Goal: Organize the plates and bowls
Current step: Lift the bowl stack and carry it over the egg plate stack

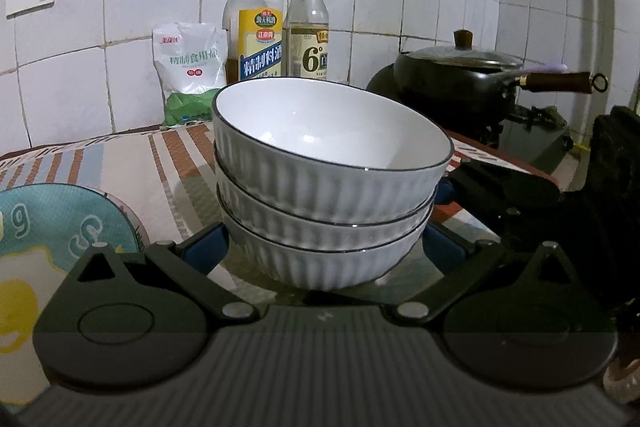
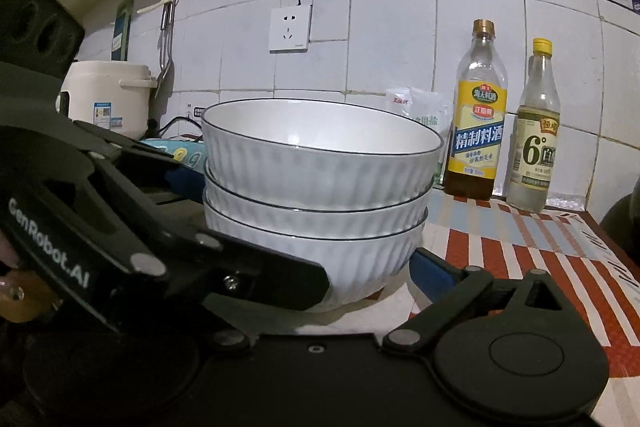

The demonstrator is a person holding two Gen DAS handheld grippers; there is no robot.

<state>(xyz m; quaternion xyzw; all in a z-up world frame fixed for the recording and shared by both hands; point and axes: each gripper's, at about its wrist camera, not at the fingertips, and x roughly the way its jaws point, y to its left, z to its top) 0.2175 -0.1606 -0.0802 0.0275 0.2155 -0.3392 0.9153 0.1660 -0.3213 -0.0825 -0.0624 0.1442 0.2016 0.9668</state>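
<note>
Left wrist view: we see our left gripper (image 1: pixel 326 247) spread wide around the bowls (image 1: pixel 332 183), three stacked on the striped cloth (image 1: pixel 120 163). Its fingertips hide behind the stack. Our right gripper (image 2: pixel 320 267) straddles the bowls (image 2: pixel 316 187) too, its left finger blocked.

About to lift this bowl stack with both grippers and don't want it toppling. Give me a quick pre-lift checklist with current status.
1. Bowl stack of three nested and standing on the counter: ok, though the top bowl sits tilted.
2. Left gripper straddling the bottom bowl: ok, a finger on each side.
3. Left pads touching the bowl: cannot tell.
4. Right gripper around the stack: cannot tell, the left gripper's body hides one finger.
5. Clearance from the bottles behind: ok, apart.
6. Pan and its handle clear of the stack: ok.
</note>
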